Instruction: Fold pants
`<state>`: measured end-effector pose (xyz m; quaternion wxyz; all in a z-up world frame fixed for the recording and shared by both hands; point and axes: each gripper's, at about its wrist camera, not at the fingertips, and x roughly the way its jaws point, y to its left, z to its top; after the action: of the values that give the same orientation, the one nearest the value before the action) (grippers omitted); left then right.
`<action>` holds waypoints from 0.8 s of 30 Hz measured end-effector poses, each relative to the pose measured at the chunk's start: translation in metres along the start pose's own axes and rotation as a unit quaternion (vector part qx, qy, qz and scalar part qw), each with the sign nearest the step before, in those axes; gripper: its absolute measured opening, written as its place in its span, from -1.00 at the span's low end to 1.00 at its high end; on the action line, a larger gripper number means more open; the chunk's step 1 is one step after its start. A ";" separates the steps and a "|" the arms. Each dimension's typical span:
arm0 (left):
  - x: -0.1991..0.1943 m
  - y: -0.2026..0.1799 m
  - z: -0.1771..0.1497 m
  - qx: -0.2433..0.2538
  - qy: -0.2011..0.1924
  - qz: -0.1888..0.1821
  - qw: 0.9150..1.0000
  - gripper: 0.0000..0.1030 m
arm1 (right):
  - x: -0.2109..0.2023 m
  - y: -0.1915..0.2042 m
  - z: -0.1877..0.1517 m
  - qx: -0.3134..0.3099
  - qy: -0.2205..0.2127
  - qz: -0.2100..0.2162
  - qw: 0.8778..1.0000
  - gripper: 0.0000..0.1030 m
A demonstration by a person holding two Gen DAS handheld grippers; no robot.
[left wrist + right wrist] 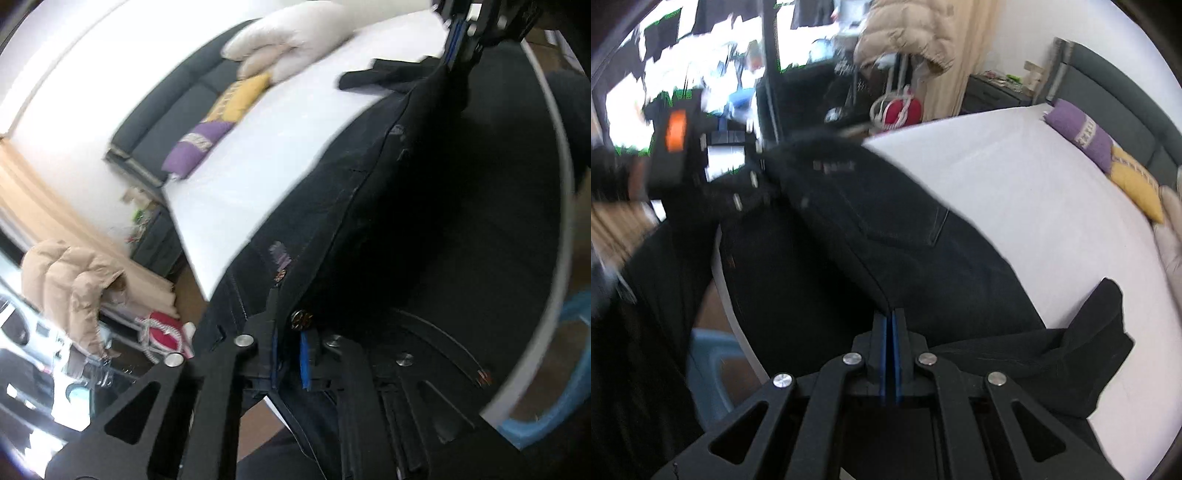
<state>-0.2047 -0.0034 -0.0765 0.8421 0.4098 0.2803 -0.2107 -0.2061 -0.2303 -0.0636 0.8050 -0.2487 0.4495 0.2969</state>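
Observation:
Dark navy pants (424, 206) lie partly on a white bed (280, 147), stretched between my two grippers. My left gripper (291, 354) is shut on the waistband next to the metal button (301, 319). My right gripper (890, 332) is shut on a folded edge of the pants (886, 236) further down the leg. The right gripper also shows in the left wrist view (461, 40) at the top right. The left gripper shows blurred in the right wrist view (713, 173) at the left. A trouser leg end (1100, 343) lies bunched on the bed at the right.
A purple pillow (195, 144), a yellow pillow (243, 98) and a cream puffy item (288, 44) lie against a dark headboard (173, 103). A beige jacket (908, 29) and red item (905, 110) are beyond the bed. A blue basin (709, 369) sits on the floor.

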 end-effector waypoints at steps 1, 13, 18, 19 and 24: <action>-0.002 -0.002 -0.003 0.009 0.002 -0.022 1.000 -0.89 | 0.006 0.009 -0.005 -0.024 0.015 -0.012 1.000 -0.94; -0.026 -0.046 -0.026 0.094 0.016 -0.146 0.985 -0.95 | 0.021 0.065 -0.052 -0.149 0.082 -0.074 0.983 -0.93; -0.037 -0.050 -0.035 0.113 0.021 -0.166 0.979 -0.95 | 0.011 0.078 -0.061 -0.179 0.090 -0.076 0.977 -0.93; -0.037 -0.051 -0.037 0.116 0.025 -0.167 0.979 -0.95 | 0.009 0.083 -0.064 -0.186 0.092 -0.075 0.975 -0.93; -0.036 -0.051 -0.039 0.119 0.027 -0.173 0.977 -0.95 | 0.007 0.093 -0.074 -0.200 0.100 -0.079 0.971 -0.93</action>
<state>-0.2736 0.0035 -0.1019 0.7303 0.4579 0.3423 -0.3738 -0.3111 -0.2123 -0.1171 0.7105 -0.4683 0.4383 0.2895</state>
